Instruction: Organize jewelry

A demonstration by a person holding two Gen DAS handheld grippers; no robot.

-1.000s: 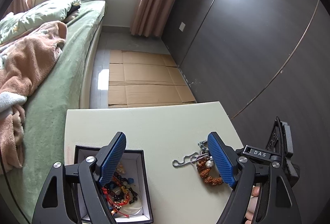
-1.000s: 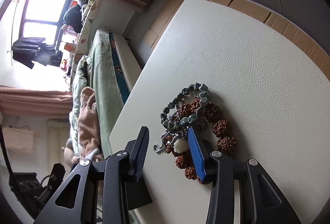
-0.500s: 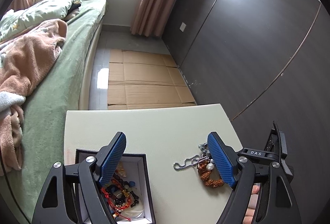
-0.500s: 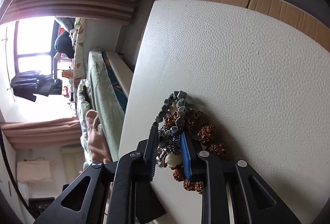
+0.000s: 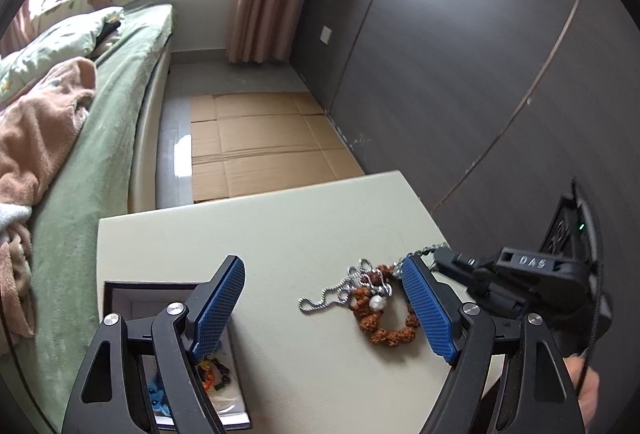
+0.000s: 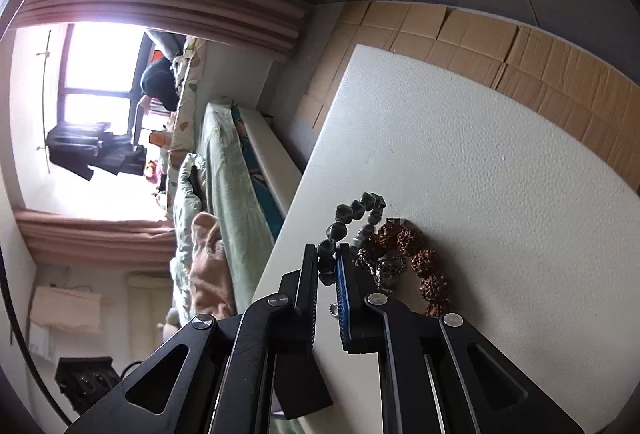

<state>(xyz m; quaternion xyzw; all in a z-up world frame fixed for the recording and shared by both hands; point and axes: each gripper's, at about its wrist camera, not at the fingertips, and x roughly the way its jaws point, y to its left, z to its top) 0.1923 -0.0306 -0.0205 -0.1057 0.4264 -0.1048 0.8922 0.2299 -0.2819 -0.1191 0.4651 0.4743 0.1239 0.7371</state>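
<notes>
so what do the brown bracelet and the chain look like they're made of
Brown bracelet: knobbly, matte beads, probably dried seeds or carved wood; the rough, pitted surface suggests it. Chain: small shiny silver balls, likely metal, by the glint.

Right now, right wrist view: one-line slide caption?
Right gripper fingers closing on grey bead strand beside brown seed bracelet on white table.

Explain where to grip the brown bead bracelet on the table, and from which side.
Grip the brown bead bracelet at its near arc, clear of the grey bead chain tangled over its far side. It lies flat on the table as an open loop, so come from above, one pad inside the loop, one outside, pinching across the strand.
</notes>
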